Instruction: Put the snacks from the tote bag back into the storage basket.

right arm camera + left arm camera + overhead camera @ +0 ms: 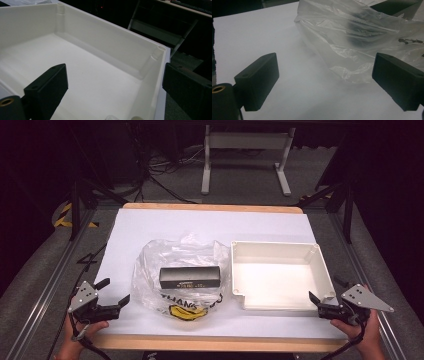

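- Your left gripper sits at the lower left of the high view, jaws spread wide with nothing between them. In the left gripper view both black jaws stand over bare white paper; neither pad touches anything.
- The clear plastic bag lies at centre of the high view, just right of your left gripper. In the left gripper view its crumpled edge reaches near the right-hand jaw, but whether they touch you cannot tell.
- A black box sits in the bag, lying flat and long side across the frame. Black lettering and a yellow mark show on the bag's near side.
- Your right gripper is at the lower right of the high view, jaws wide apart and holding nothing. In the right gripper view one jaw hangs over the floor of the white tray, the other outside its side wall, so the jaws straddle that wall; contact with it cannot be told.
- Edges: the tray sits right of the bag, the two just beside each other. The paper ends short of the table's wooden near edge.
- Open room: bare paper lies above the bag and tray and left of the bag.
- Hard to make out: the box's label is too small to read; the box is a dark blur through the plastic in the left gripper view; the tray's near corner is cut off in the right gripper view.
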The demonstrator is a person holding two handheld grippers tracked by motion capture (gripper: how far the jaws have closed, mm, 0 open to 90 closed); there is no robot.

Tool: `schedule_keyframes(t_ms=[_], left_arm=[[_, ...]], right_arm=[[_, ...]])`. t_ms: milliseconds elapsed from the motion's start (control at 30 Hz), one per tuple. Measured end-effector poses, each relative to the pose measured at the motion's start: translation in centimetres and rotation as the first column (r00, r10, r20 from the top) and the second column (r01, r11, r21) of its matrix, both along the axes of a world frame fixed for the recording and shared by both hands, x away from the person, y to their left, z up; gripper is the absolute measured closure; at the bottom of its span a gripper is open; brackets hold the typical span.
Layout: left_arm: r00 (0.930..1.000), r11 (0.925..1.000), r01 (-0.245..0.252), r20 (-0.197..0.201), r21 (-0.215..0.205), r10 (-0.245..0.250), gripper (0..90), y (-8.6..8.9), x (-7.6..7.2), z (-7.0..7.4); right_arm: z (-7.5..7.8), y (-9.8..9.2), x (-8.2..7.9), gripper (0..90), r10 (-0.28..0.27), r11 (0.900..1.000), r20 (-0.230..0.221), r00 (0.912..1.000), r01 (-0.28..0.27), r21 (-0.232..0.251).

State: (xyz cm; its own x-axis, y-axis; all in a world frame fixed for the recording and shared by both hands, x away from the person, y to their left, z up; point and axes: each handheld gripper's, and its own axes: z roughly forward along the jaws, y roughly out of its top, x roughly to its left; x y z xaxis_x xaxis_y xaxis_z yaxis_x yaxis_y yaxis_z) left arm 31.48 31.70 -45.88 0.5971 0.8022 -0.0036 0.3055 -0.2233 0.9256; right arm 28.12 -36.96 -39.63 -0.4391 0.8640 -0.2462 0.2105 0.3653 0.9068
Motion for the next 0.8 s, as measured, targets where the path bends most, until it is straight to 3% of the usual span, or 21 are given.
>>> schedule_keyframes(t_ms=[433, 600, 800], left_arm=[[1.0, 1.0, -0.004, -0.003, 0.004, 0.004, 8.1, 0.0, 0.0, 0.0], [1.0, 1.0, -0.004, -0.003, 0.004, 0.004, 8.2, 0.0, 0.0, 0.0], [1.0, 0.9999, -0.005, -0.001, 0.009, 0.005, 8.2, -0.1, 0.0, 0.0]], right_arm=[[1.3, 2.4, 0.6, 11.4, 0.101, 0.995, 0.025, 0.9946, -0.101, 0.004], [1.9, 3.8, 1.0, 12.1, 0.184, 0.983, 0.079, 0.9797, -0.185, 0.0], [2.1, 5.7, 2.1, 13.9, 0.219, 0.976, 0.08, 0.9725, -0.217, -0.027]])
